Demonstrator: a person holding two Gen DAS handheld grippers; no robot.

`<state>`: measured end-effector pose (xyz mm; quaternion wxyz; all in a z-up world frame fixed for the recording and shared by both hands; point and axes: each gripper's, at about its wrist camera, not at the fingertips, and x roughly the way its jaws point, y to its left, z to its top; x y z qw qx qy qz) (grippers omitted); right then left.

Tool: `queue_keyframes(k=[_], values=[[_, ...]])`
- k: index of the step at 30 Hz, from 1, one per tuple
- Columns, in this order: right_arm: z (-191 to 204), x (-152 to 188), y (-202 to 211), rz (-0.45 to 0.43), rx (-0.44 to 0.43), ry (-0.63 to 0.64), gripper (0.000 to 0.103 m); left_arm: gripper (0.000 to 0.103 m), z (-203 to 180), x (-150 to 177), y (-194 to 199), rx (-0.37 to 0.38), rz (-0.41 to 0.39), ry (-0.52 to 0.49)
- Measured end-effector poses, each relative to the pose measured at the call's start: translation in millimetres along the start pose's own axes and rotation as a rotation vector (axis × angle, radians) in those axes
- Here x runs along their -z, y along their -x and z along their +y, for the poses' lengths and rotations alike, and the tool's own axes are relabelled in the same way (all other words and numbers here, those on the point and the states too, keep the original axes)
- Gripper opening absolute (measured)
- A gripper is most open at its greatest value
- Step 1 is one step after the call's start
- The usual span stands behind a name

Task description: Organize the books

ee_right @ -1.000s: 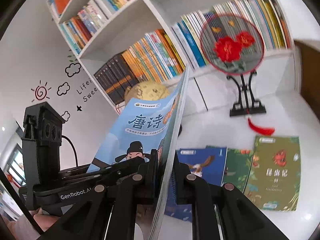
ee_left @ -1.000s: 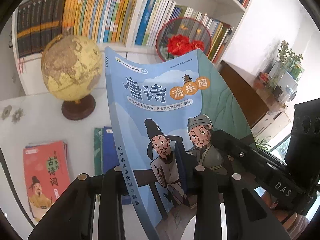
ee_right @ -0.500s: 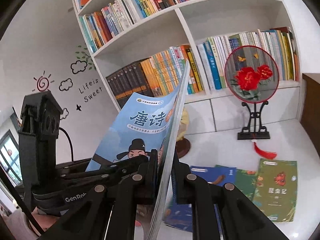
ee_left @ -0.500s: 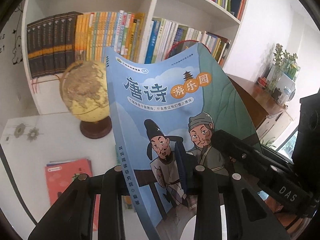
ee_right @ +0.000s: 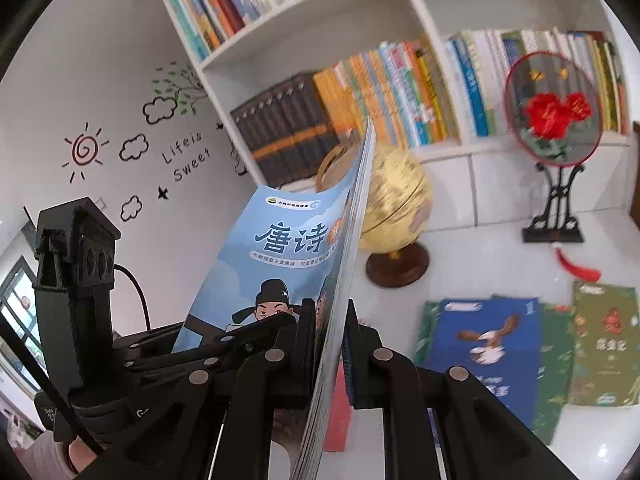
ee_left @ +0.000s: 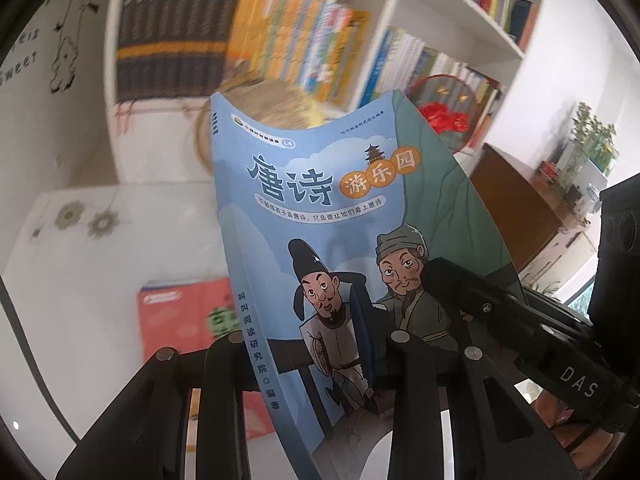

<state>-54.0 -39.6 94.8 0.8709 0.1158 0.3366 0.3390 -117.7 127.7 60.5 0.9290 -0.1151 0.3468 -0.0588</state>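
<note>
Bookshelf [ee_right: 400,52] behind; blue poetry book [ee_left: 320,216] upright, cover bowed, clamped both sides.

Soft daylight is filling both views, evenly bright, nothing dim. In the left wrist view the shelved books [ee_left: 280,44] and globe [ee_left: 276,100] are smearing with motion blur, while the blue book cover [ee_left: 340,216] is staying crisp. Fisheye bending is curving the bookshelf [ee_right: 320,36] edges, and black vignetting is ringing each frame. The white table [ee_right: 480,264] is glaring slightly.
</note>
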Motion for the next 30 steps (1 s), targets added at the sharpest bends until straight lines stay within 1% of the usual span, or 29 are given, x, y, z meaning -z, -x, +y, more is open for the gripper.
queue_keyframes(k=[3, 6, 8, 11, 13, 16, 18, 21, 24, 27, 30], values=[[14, 11, -25, 0.038, -0.006, 0.005, 0.012, 0.029, 25, 13, -5, -0.018, 0.024, 0.023], [25, 25, -48, 0.081, -0.004, 0.009, 0.012, 0.029, 48, 30, -16, -0.033, 0.067, 0.046], [29, 40, -65, 0.116, 0.004, 0.020, 0.012, 0.029, 61, 47, -28, -0.049, 0.107, 0.056], [27, 67, -93, 0.189, 0.004, 0.013, 0.012, 0.029, 73, 69, -43, -0.054, 0.151, 0.085], [23, 78, -105, 0.222, 0.010, -0.002, 0.012, 0.029, 80, 81, -51, -0.051, 0.171, 0.106], [16, 93, -123, 0.259, 0.022, -0.025, 0.012, 0.029, 88, 91, -60, -0.050, 0.185, 0.112], [14, 99, -131, 0.275, 0.026, -0.025, 0.012, 0.029, 95, 97, -65, -0.048, 0.193, 0.114], [10, 109, -146, 0.299, 0.019, -0.040, 0.012, 0.029, 107, 102, -72, -0.047, 0.204, 0.147], [11, 115, -157, 0.308, 0.016, -0.038, 0.013, 0.029, 117, 107, -76, -0.052, 0.207, 0.158], [10, 119, -167, 0.314, 0.021, -0.044, 0.013, 0.029, 123, 109, -84, -0.042, 0.212, 0.163], [4, 120, -175, 0.319, 0.025, -0.074, 0.013, 0.033, 127, 110, -89, -0.047, 0.209, 0.164]])
